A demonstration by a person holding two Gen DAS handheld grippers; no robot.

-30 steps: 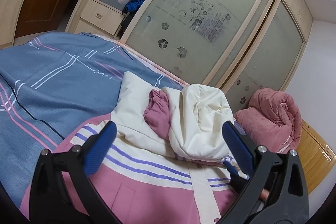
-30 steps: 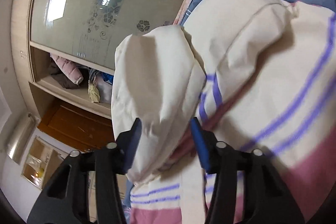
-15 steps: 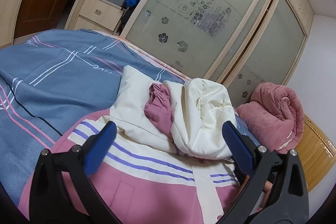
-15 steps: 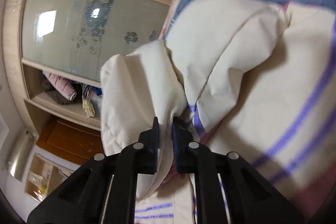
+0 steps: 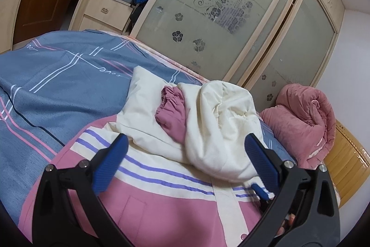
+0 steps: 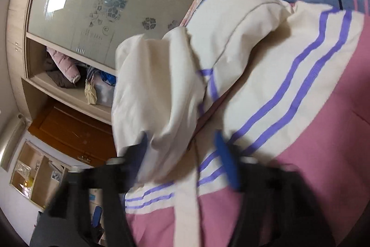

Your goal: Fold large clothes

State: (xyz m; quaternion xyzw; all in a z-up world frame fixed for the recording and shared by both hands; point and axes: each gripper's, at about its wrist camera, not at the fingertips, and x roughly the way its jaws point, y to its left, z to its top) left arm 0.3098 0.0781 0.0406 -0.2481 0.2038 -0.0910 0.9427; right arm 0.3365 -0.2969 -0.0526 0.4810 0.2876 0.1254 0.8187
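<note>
Pink and cream cloth fills both views: a large jacket [image 5: 161,191] is spread on the bed [image 5: 57,89], its striped body lying fairly flat, with a cream sleeve [image 5: 222,131] and a pink cuff [image 5: 171,112] heaped on top near the far end; the left gripper [image 5: 185,161] is held low over the striped part, its blue fingers [image 5: 111,161] spread wide with nothing pinched between them; the right gripper [image 6: 182,159] is seen blurred at the near edge of the cream bundle [image 6: 157,94], its jaws opening, a lobe of the cream cloth hanging between them though the pads do not appear to press on it, so the cloth is judged to be let go rather than held; progress is judged as early to middling; the sleeve looks to have been brought across the body, yet it sits bunched and puffed rather than flat; smoothing of that heap is left, as is the folding of the body itself, with nothing resembling a tidy packet yet visible; a rolled pink quilt [image 5: 303,122] is seen beside the jacket near the wardrobe doors [image 5: 208,22], apart from the work.
</note>
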